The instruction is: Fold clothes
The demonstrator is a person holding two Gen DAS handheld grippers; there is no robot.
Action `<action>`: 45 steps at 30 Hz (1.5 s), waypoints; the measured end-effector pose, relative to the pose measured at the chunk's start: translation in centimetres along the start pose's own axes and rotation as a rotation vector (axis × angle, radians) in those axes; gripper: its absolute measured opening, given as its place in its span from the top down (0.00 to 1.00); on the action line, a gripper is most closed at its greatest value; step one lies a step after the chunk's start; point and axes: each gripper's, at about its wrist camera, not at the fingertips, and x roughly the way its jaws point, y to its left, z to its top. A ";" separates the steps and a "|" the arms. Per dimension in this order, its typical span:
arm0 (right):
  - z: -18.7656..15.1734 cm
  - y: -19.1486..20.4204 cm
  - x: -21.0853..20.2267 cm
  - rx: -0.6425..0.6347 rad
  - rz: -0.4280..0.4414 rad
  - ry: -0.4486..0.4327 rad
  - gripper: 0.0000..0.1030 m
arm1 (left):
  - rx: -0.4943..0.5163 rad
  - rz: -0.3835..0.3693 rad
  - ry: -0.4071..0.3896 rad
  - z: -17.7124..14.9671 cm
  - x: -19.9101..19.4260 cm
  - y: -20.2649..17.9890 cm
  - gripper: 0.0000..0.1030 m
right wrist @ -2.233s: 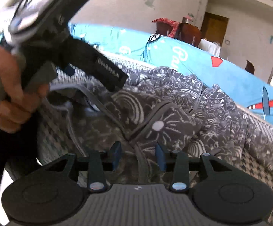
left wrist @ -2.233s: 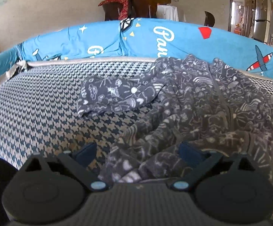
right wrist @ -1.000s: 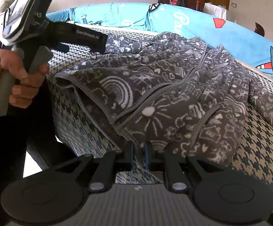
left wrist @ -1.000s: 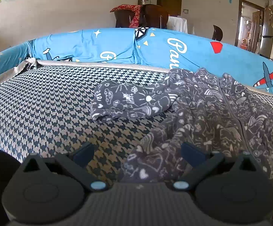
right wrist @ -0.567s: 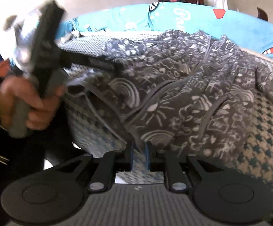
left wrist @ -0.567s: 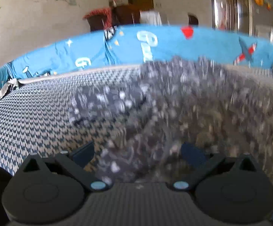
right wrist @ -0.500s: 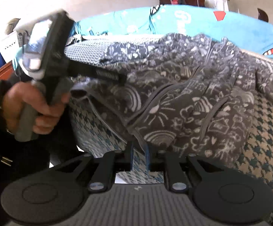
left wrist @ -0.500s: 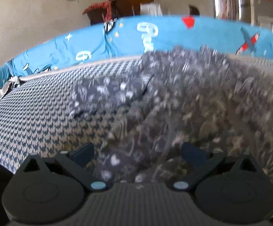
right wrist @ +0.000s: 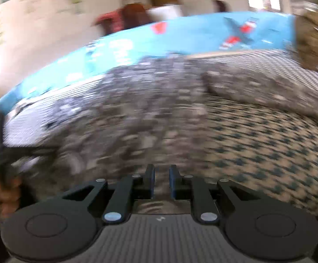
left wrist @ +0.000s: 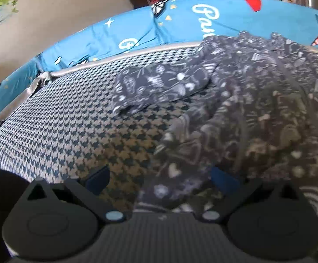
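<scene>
- While the right gripper [right wrist: 161, 182] is keeping its jaws nearly closed on a hem of the grey printed garment [left wrist: 257, 114], its view is swinging hard to the right versus half a second ago: heavy blur now, and the left hand [right wrist: 3, 188] is sliding to the far left edge of frame.
- Left gripper [left wrist: 161, 179] is staying wide open, fabric lying between its fingers [left wrist: 97, 178] but nothing pinched; its view is tilting compared with a second ago.
- Likely meaning: the right side is dragging or spreading the garment along the near edge of the bed [left wrist: 55, 127]; no fold made yet, early stage.
- Garment is lying bunched across the middle and right of the bed, one sleeve [left wrist: 159, 89] reaching left toward the far edge.
- Fabric is looking soft, fleecy, limp, with white doodle print and grey piping; wrinkling heavily.
- Bed cover is showing a flat woven houndstooth, tan and dark blue; blue cartoon-print rail [left wrist: 180, 24] is running behind the far edge.
</scene>
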 end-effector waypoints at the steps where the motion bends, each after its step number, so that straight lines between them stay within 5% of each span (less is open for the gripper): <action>1: 0.1 -0.6 0.2 0.034 -0.029 0.000 0.85 | -0.009 0.000 0.001 0.0 0.0 0.2 0.00; 11: 0.4 -3.7 2.0 0.233 -0.071 -0.005 0.73 | -0.007 -0.167 -0.154 0.2 -2.7 -0.7 0.00; 17: 0.1 -2.9 2.7 0.208 -0.079 -0.001 0.68 | 0.059 -0.190 -0.097 -0.3 -1.9 -2.8 0.00; 45: -0.5 0.1 3.8 0.075 -0.116 -0.008 0.67 | 0.040 -0.206 -0.043 -0.7 -1.2 -2.7 0.00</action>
